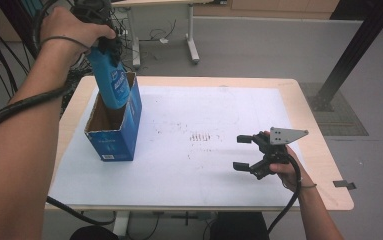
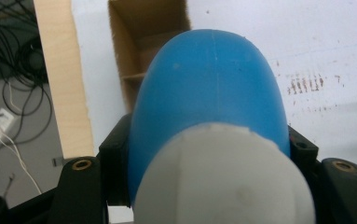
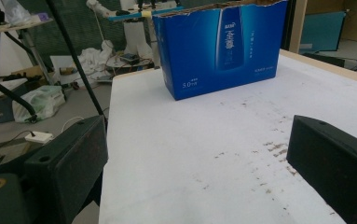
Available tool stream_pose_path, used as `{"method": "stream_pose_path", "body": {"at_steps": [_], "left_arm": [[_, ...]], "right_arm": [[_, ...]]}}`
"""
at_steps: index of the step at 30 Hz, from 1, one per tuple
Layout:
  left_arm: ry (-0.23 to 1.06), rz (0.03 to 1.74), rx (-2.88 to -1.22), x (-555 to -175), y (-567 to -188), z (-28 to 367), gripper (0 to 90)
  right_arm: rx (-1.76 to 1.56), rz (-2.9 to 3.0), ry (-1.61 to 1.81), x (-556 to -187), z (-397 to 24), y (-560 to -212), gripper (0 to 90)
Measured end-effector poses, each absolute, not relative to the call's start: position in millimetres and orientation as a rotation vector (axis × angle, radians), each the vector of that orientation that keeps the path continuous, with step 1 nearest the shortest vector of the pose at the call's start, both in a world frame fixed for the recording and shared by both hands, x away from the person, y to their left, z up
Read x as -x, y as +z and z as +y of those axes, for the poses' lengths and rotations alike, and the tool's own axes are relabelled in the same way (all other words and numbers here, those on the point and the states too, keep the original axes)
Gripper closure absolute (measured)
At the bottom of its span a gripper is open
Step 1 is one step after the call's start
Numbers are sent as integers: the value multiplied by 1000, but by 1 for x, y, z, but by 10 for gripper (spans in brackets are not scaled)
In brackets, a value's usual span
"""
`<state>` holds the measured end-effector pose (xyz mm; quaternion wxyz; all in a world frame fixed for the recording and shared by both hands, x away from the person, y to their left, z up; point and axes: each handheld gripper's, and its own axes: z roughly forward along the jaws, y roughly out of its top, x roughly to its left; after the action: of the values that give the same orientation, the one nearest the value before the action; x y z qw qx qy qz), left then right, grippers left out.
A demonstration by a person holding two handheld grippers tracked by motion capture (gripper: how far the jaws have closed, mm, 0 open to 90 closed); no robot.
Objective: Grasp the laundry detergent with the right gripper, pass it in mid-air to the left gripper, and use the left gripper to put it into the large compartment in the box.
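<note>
A blue bottle (image 1: 112,82) with a white cap (image 2: 223,182) hangs base-down, slightly tilted, over the far end of an open blue cardboard box (image 1: 113,136). Its lower end reaches the box's opening. My left gripper (image 1: 108,47) is shut on the bottle's upper part, near the cap. In the left gripper view the bottle (image 2: 211,93) covers most of the box's brown inside (image 2: 146,28). My right gripper (image 1: 242,152) rests low over the table's right side with its jaws open and nothing between them. The right gripper view looks between those open jaws (image 3: 199,158) toward the box (image 3: 220,46).
A white sheet (image 1: 204,110) with brownish marks covers the wooden table (image 1: 324,155). Cables and desk legs lie on the floor beyond the far-left edge. The box stands near the table's left edge.
</note>
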<state>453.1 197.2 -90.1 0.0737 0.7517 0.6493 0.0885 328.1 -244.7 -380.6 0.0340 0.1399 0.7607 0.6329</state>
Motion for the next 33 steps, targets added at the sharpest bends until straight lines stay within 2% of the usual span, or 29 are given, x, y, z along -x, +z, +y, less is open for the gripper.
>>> {"method": "stream_pose_path", "body": {"at_steps": [9, 33], "left_arm": [[279, 2030, -2212, -454, -94, 213, 376], [185, 2104, -2236, -459, -129, 218, 375]], "right_arm": [[-431, 2334, 1953, -327, -245, -381, 50], [-434, 2314, 1961, -326, -247, -382, 50]]}}
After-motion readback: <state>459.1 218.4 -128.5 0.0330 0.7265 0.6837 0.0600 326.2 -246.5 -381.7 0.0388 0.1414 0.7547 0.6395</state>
